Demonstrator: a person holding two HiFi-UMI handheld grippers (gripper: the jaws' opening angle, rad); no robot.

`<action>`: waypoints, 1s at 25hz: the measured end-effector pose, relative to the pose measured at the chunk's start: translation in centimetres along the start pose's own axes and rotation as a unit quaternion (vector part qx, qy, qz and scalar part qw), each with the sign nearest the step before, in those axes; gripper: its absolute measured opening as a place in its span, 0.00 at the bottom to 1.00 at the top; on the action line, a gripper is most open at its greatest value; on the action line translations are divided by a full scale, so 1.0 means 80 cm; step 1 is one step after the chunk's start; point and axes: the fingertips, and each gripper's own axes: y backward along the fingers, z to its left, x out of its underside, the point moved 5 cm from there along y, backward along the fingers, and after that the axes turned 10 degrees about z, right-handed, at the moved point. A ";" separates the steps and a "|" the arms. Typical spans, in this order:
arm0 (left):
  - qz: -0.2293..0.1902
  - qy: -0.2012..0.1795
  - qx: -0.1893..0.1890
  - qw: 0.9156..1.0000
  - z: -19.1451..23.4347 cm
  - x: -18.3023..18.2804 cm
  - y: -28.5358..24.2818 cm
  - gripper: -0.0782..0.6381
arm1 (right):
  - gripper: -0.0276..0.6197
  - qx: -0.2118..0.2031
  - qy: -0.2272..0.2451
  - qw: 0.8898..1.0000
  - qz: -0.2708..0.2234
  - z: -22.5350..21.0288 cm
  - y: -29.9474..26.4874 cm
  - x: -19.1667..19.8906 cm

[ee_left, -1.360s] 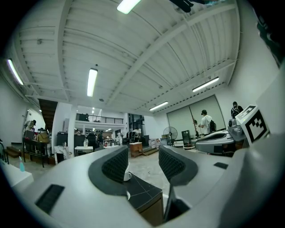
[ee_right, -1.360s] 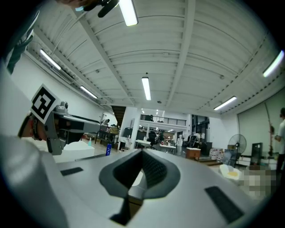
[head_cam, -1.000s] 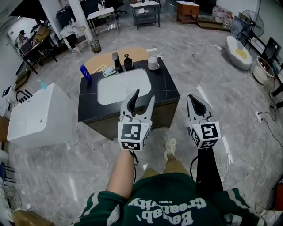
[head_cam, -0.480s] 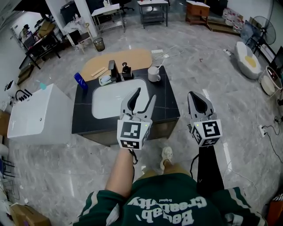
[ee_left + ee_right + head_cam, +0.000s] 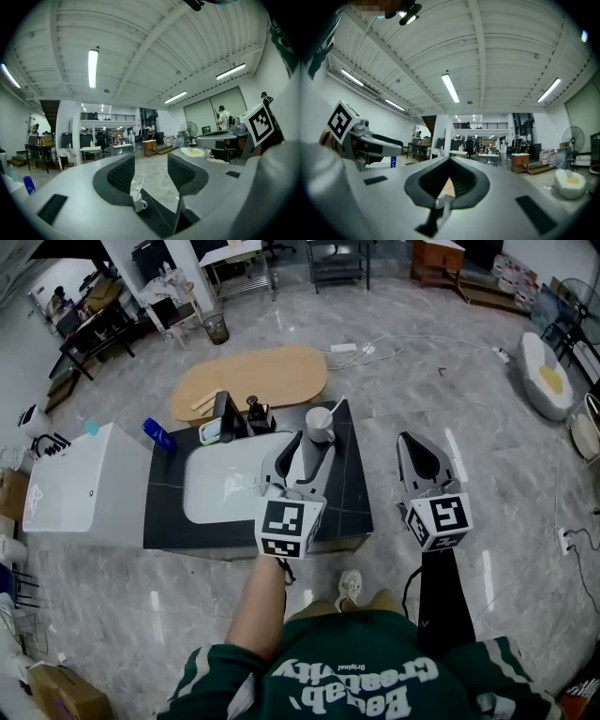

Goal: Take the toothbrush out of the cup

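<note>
Partly hidden, the cup [image 5: 320, 418] stands near the far right corner of the dark surface [image 5: 352, 486]. In the head view the tips of the left gripper [image 5: 312, 442] overlap its lower part. In the left gripper view the cup [image 5: 138, 204] shows small and low beyond the gap, with its left side cut off by a jaw.

Contents: one toothbrush [image 5: 334, 405] stands in the cup, leaning right. It is a thin pale line whose head is too small to make out. It appears again in the left gripper view [image 5: 140, 183], rising from the cup's mouth. A white basin [image 5: 220, 491] is set into the surface.

Count: one cup, one toothbrush, one blue bottle [image 5: 157, 435] at the surface's far left corner, and two dark fittings [image 5: 239, 412] on the basin's far rim, kind unclear.

The left gripper [image 5: 150, 176] has its jaws apart, clamped on nothing. The right gripper [image 5: 415, 448] hangs off the surface's right edge, over the floor. Its own view [image 5: 449, 180] shows the jaws pressed together with nothing between them.
</note>
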 end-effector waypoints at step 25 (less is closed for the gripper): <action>0.168 -0.078 0.015 0.983 0.033 0.092 -0.235 0.42 | 0.05 -0.019 -0.042 0.997 0.054 -0.083 -0.129 0.072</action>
